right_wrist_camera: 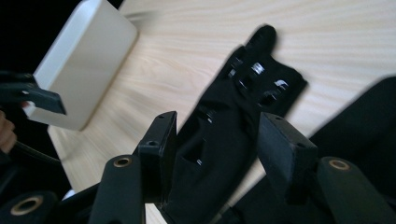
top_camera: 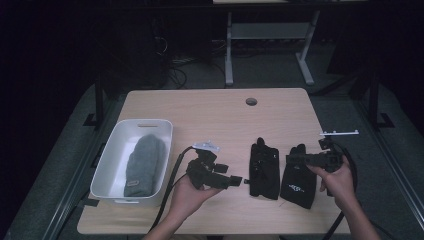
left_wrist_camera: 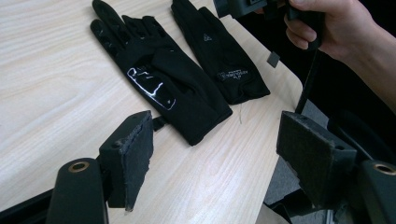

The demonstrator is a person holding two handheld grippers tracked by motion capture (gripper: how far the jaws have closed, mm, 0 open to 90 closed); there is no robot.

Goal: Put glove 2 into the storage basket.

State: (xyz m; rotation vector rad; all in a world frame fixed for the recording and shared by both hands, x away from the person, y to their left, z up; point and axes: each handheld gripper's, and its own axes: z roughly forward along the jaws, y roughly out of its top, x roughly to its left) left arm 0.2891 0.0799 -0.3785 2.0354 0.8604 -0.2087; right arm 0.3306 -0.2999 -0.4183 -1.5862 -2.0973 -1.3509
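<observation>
Dark floor and metal frame legs surround a pale wooden counter (top_camera: 215,110) with a round cable hole near its far edge. At the left of the counter sits a white bin (top_camera: 114,165), long side running away from the person; a grey knit hat (top_camera: 143,165) lies lengthwise inside it and is the bin's sole visible content. Just right of the bin, the person's left hand holds the left tool (top_camera: 235,181) low over the counter, aimed rightward at the gloves; its jaws stand apart with nothing between them, as the left gripper view shows above bare wood. Next comes the left black glove (top_camera: 263,169), flat on the counter with fingers pointing away and shiny grip marks on the palm. Just beside it, nearly touching, lies the right black glove (top_camera: 299,187), printed with a small white logo near the cuff. Over that second glove the person's right hand carries the right tool (top_camera: 291,160), pointing leftward; the right gripper view shows its jaws released, hovering over the left black glove without pressing on it. A small white bracket (top_camera: 340,133) rests at the counter's right edge.
</observation>
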